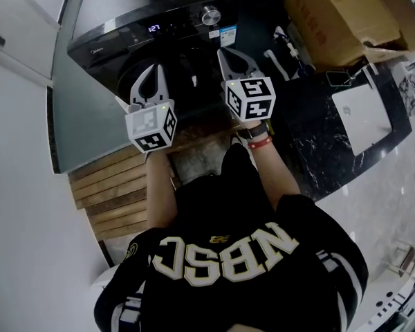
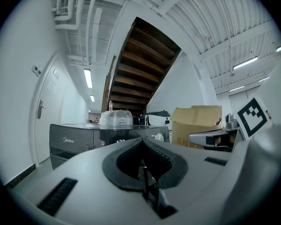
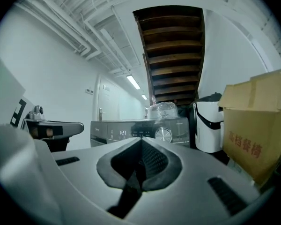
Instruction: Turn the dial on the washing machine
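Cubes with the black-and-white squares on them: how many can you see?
2. One cube rides on the left tool, at the left of the head view. The other cube rides on the right tool, in front of the washing machine. None seem hidden.

Under-stair utility area: washing machine (image 3: 105, 131), cardboard box (image 3: 257, 137), wooden staircase (image 3: 173, 55) overhead, exposed ceiling pipes (image 2: 62, 8).

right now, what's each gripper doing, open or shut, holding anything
Left gripper: closed, holding nothing.
Right gripper: closed, holding nothing, not touching the dial.
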